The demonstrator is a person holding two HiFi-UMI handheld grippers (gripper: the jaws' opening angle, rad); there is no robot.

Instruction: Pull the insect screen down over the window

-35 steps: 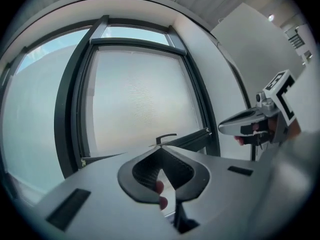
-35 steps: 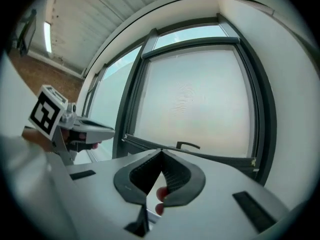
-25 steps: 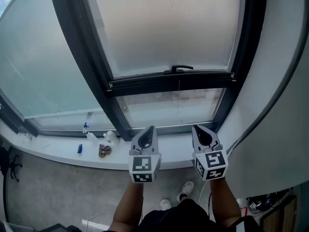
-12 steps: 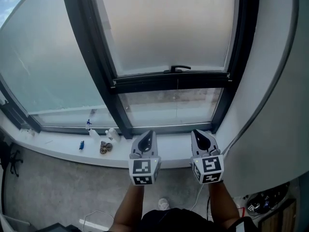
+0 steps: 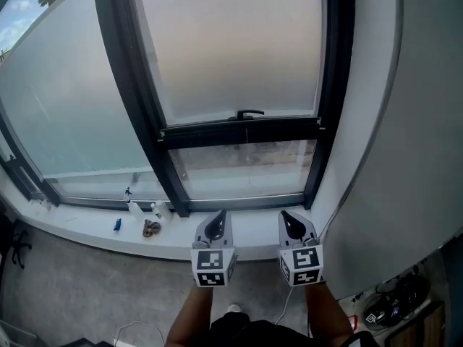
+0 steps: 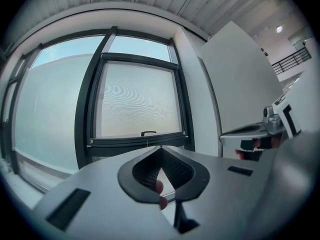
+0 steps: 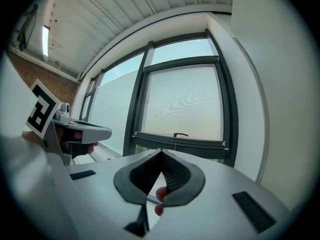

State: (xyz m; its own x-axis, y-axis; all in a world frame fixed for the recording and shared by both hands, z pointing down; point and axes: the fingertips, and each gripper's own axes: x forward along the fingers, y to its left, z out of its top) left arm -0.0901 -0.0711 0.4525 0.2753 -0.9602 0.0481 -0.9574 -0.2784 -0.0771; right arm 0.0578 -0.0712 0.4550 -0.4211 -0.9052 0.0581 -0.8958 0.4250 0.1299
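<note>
The left gripper [image 5: 220, 215] and right gripper [image 5: 285, 216] are closed and empty; the light, flimsy insect screen [image 5: 231, 56] probably pulls best by its stiff handle [image 5: 249, 113] at twelve o'clock.

Head view: from above, steeply down. Gripper views: level, toward window [image 5: 246, 166], well back. All share window.

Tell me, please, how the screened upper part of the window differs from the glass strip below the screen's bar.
The screened upper part is tall and hazy grey; the glass strip is short and clearer. The screened upper part ends at a dark bar with a handle; the glass strip lies uncovered beneath it. Both sit in the same dark frame.
</note>
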